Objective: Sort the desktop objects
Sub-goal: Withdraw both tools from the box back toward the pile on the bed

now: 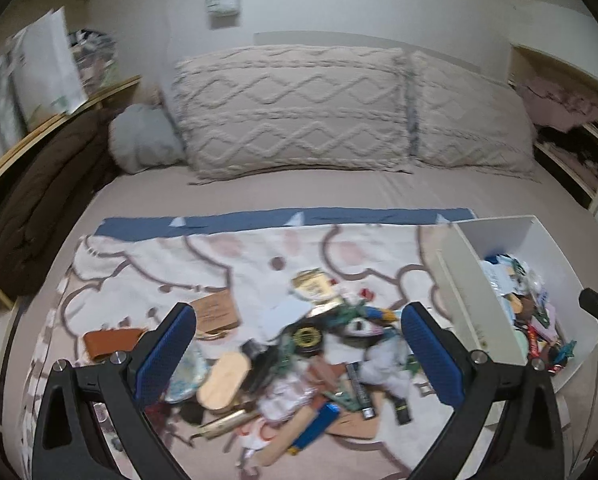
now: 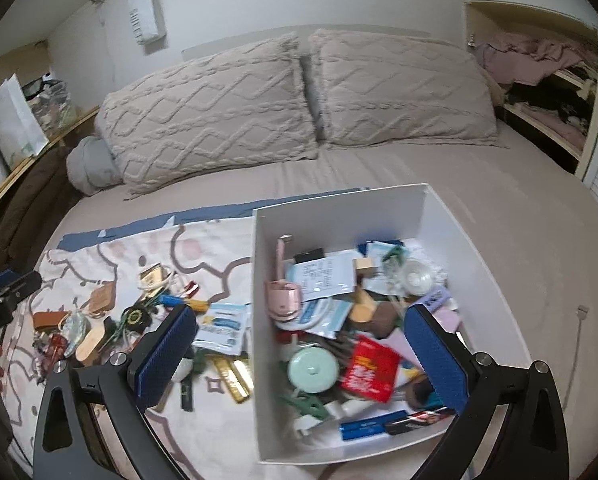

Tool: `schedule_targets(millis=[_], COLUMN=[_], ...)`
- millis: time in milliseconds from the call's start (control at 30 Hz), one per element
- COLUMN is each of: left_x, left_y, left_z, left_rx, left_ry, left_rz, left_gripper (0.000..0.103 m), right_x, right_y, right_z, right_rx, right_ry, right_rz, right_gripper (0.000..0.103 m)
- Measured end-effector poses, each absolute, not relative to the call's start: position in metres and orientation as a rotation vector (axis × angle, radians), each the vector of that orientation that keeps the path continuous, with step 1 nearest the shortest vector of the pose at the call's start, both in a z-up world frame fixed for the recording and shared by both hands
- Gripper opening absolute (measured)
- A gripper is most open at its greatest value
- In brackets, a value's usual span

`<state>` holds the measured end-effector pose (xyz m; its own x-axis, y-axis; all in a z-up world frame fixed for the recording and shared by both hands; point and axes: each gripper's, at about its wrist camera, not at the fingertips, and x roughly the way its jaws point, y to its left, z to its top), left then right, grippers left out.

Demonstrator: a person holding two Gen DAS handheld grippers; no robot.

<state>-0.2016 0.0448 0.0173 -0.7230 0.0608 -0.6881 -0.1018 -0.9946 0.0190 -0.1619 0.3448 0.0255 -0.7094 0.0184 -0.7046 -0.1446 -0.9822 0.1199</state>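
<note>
A heap of small desktop objects (image 1: 299, 364) lies on a patterned cloth (image 1: 203, 264) on the bed; it also shows in the right wrist view (image 2: 139, 320). A white box (image 2: 379, 208) to its right holds several sorted items, among them a red packet (image 2: 373, 368) and a mint round tin (image 2: 313, 372). My left gripper (image 1: 299, 352) is open and empty above the heap. My right gripper (image 2: 301, 356) is open and empty above the box's front left part. The box shows in the left wrist view (image 1: 471, 292) too.
Two knitted pillows (image 1: 291, 112) lie at the head of the bed. A wooden shelf (image 1: 59, 120) with papers runs along the left. An alcove (image 2: 539, 80) with clothes is at the right. A cable (image 2: 577, 336) lies on the sheet right of the box.
</note>
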Motion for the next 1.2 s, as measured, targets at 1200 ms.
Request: schedule_targets(millis=[1200], left_x=[-0.130], left_y=[-0.105], left_z=[-0.036], left_rx=[-1.064], left_ry=[-0.068], left_rz=[3.006], left_gripper=[0.103], right_x=[-0.147], right_y=[0.191], right_z=[-0.046], right_rx=[-1.336], right_ry=[0.097], right_rz=[3.021], right_gripper=[0.103])
